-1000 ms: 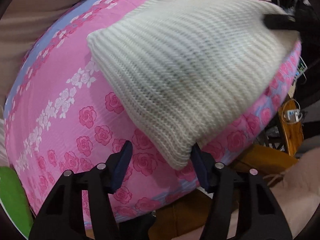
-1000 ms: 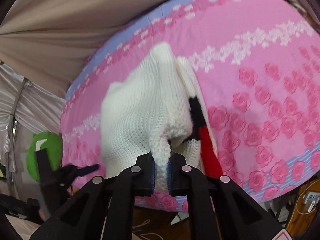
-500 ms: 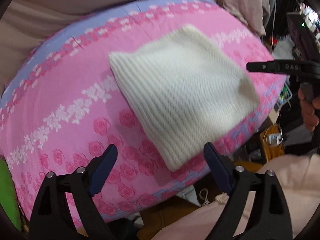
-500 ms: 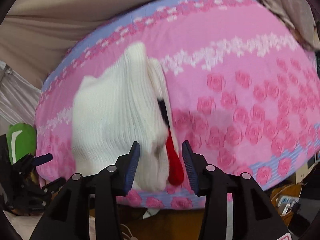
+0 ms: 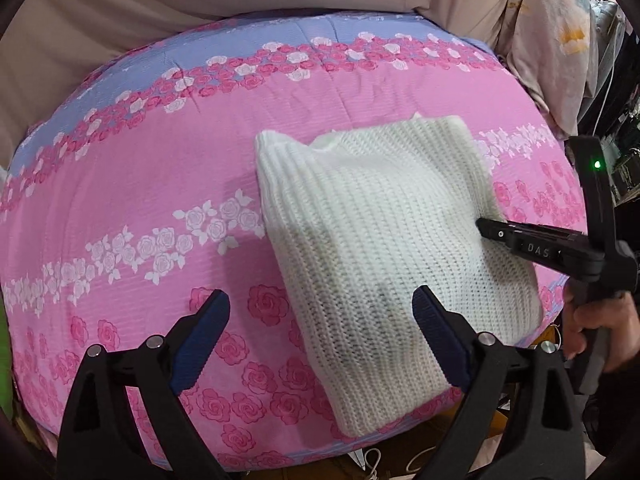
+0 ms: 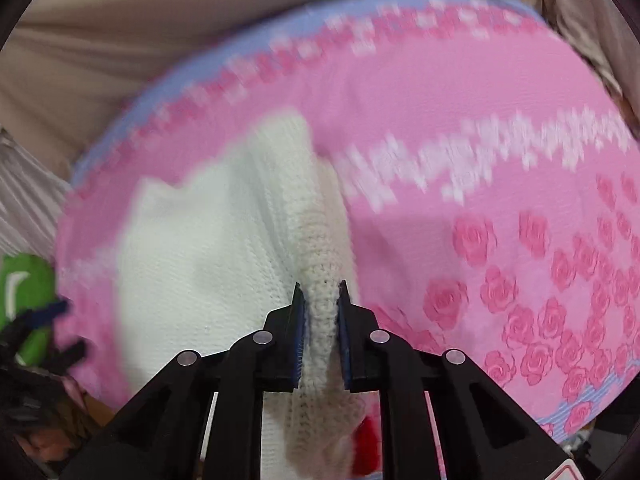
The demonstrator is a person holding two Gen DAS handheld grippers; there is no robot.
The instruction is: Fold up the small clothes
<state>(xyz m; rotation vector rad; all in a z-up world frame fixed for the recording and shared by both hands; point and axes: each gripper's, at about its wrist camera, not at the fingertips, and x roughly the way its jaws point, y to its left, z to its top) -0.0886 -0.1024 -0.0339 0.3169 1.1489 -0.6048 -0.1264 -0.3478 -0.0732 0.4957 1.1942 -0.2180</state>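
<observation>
Left wrist view: a folded cream-white ribbed knit garment [image 5: 384, 256] lies flat on a pink quilted cover printed with roses and edged in lilac [image 5: 160, 184]. The garment sits toward the cover's right side, its lower corner reaching the near edge of the cover and its upper corners well short of the lilac far edge. The left gripper [image 5: 322, 336] hangs above the near part of the cover with its blue-padded fingers [image 5: 200, 336] spread wide; nothing is between them and neither pad touches the knit. At the right edge of this view the right gripper [image 5: 486, 229] reaches onto the garment's right side, borne by a person's hand [image 5: 596, 328] on its black handle.

Right wrist view (blurred by motion): the right gripper [image 6: 320, 316] points down at the garment [image 6: 192, 264], its fingers [image 6: 298, 320] closing. A thick rolled ridge of the knit stands between the pads, and both pads press on it. A patch of red fabric [image 6: 366, 448] shows beside the knit below the right finger; what it belongs to cannot be told. To the ridge's left the knit spreads broad and pale over the cover [image 6: 460, 92]; to its right the cover lies bare. A bright green object [image 6: 24, 296] is at the far left, past the cover's edge. Beige draped cloth [image 6: 160, 32] fills the background behind the cover's far edge.
</observation>
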